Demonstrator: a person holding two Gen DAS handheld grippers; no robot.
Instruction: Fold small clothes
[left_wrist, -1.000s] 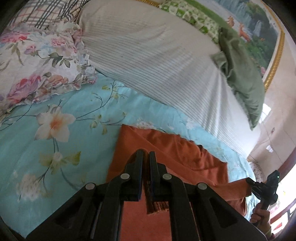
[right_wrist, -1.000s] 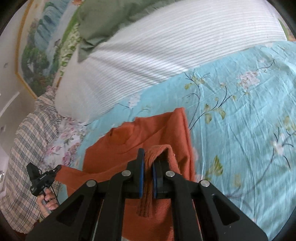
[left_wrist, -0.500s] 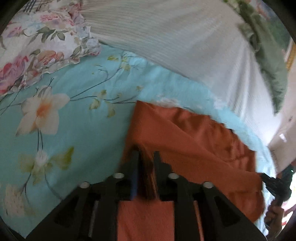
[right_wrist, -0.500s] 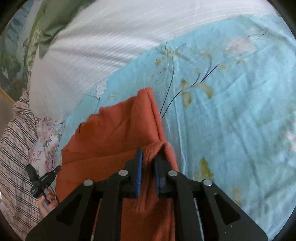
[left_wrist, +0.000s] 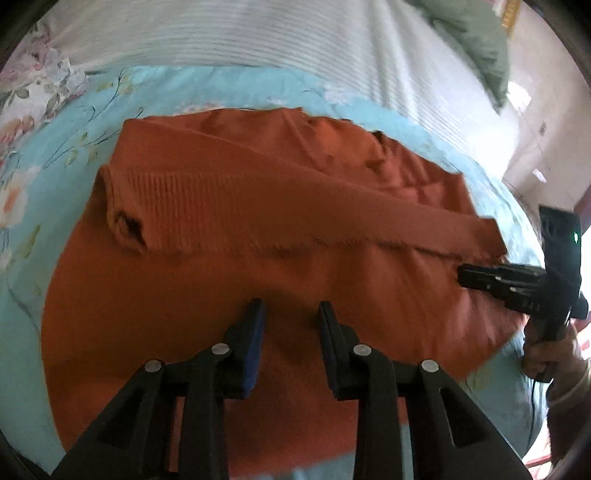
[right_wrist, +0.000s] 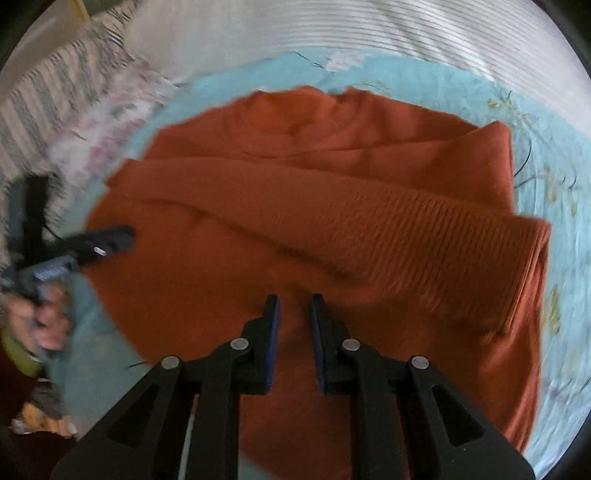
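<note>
- Two grippers hang just above the orange sweater's lower body with jaws parted and nothing held: the left gripper (left_wrist: 291, 314) gapes wider, the right gripper (right_wrist: 293, 306) stands open by a narrower gap.
- One judgement on the step: the sleeves look laid across, so the next fold likely takes the hem up toward the collar; each gripper would do well to pinch the hem at matching points near the side edges and lift evenly, so the folded sleeves do not slide off.
- One caution: the knit looks thick and soft, so a shallow bite may slip; take both layers.
- The orange sweater (left_wrist: 229, 280) lies flat on the turquoise floral bedsheet (left_wrist: 70, 122), near the middle of the bed.
- Just beyond the fingertips, a ribbed sleeve cuff (left_wrist: 125, 221) lies across the chest, its open end toward the left edge.
- A second sleeve (right_wrist: 424, 243) crosses it, its cuff reaching the right edge.
- Farther off, the collar (right_wrist: 295, 110) points toward a white striped quilt (left_wrist: 258, 33).
- Farthest left, a floral pillow (left_wrist: 29, 85) touches the sheet.
</note>
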